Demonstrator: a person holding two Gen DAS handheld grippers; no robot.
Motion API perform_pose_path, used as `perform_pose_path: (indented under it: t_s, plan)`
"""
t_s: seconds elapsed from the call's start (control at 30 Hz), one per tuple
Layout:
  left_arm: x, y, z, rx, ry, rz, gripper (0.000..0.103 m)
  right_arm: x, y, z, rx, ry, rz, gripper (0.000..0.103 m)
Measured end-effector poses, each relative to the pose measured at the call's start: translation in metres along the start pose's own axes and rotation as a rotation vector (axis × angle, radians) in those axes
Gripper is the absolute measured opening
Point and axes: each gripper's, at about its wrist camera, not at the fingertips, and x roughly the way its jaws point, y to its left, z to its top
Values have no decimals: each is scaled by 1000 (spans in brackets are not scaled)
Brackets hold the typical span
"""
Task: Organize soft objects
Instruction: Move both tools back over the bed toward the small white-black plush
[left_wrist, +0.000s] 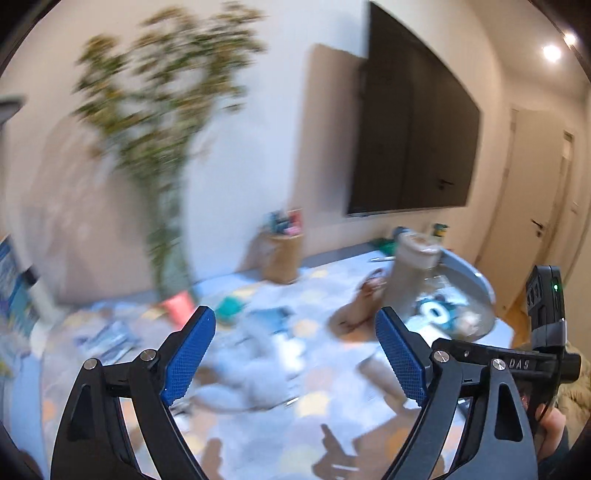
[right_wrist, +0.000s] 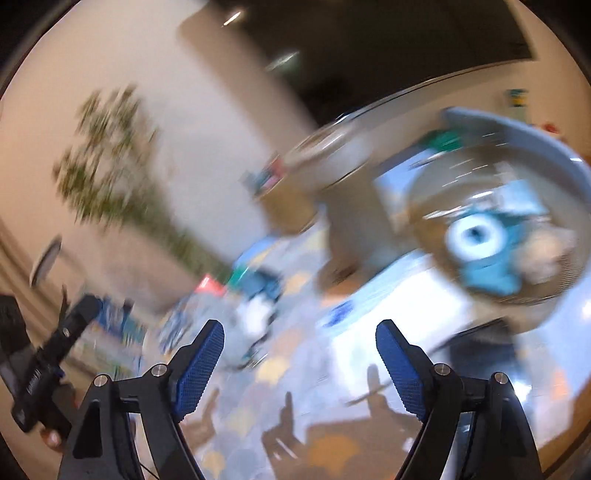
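Both grippers hold their blue-padded fingers spread wide with nothing between them: the left gripper (left_wrist: 295, 347) hangs above the patterned tablecloth (left_wrist: 314, 402), and the right gripper (right_wrist: 300, 358) does the same in its own, heavily blurred view.

Behind the table, a dark wall screen (left_wrist: 413, 129) fills the 1 o'clock area of the left view, and a tall leafy plant (left_wrist: 162, 122) rises at 11 o'clock from a pink pot (left_wrist: 179, 306).

At 3 o'clock in the left view sits a round clear bowl with a grey rim (left_wrist: 476, 275); inside it lie a blue soft toy with 1 big white eye (left_wrist: 434, 312) and a beige soft item (left_wrist: 471, 319), touching each other. In the right view the same bowl (right_wrist: 546, 147) appears at 2 o'clock.

Near the middle of the tablecloth, just beyond the left fingers, lies a white-grey soft toy (left_wrist: 258, 373), too smeared to identify. A tan cylindrical holder of pens (left_wrist: 282, 258) stands at 12 o'clock by the wall, and a beige cup-shaped container (left_wrist: 412, 275) stands just left of the bowl.
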Motion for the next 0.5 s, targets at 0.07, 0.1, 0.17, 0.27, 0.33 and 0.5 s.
perform_pose_path:
  t_s: [0.07, 0.1, 0.17, 0.27, 0.33, 0.5]
  plan:
    - [-5, 28, -12, -32, 9, 51, 88, 25, 28, -13, -54, 39, 40, 83]
    - [-4, 43, -18, -56, 18, 74, 88, 37, 42, -19, -80, 57, 60, 83]
    - [-3, 74, -34, -111, 46, 122, 88, 63, 64, -35, -133, 70, 59, 83]
    - [14, 111, -67, -133, 120, 216, 88, 102, 86, -63, -200, 83, 13, 83]
    - [29, 130, -89, -138, 181, 237, 88, 123, 93, -79, -232, 101, -12, 83]
    - [54, 151, -125, -196, 260, 192, 88, 152, 99, -99, -277, 135, -43, 83]
